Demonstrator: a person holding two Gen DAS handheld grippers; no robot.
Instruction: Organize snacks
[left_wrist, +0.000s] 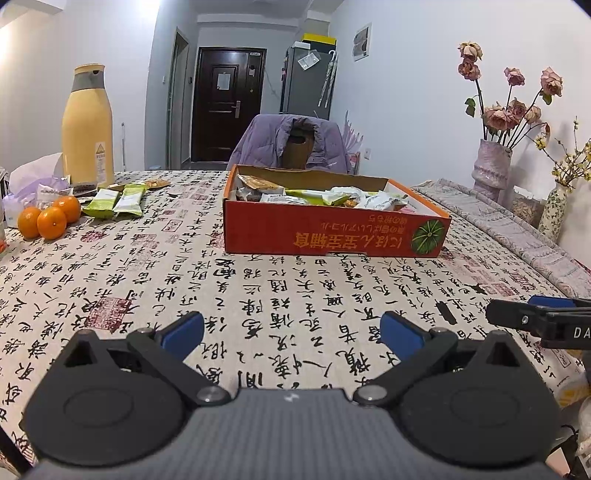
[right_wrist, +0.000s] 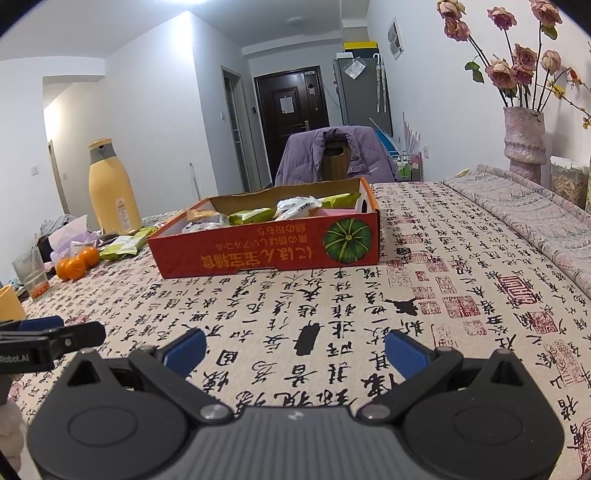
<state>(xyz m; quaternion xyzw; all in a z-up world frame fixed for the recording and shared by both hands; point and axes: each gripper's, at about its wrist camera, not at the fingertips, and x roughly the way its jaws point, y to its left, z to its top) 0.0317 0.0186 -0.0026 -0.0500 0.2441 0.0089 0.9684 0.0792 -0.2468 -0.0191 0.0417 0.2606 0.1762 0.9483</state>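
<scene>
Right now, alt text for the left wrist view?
The open left gripper hovers empty over a calligraphy-print tablecloth, facing an orange cardboard box of snack packets. Far left: green snack packets, three oranges, a yellow bottle.

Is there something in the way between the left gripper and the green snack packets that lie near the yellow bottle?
Nothing visible blocks it. The left gripper is open over bare tablecloth, and the green snack packets lie ahead to its left. The oranges sit just left of the packets, and the red box stands off to the right.

table (left_wrist: 258, 295) | red box (left_wrist: 332, 236) | oranges (left_wrist: 50, 218) | green packets (left_wrist: 114, 201) | yellow flask (left_wrist: 88, 125)
</scene>
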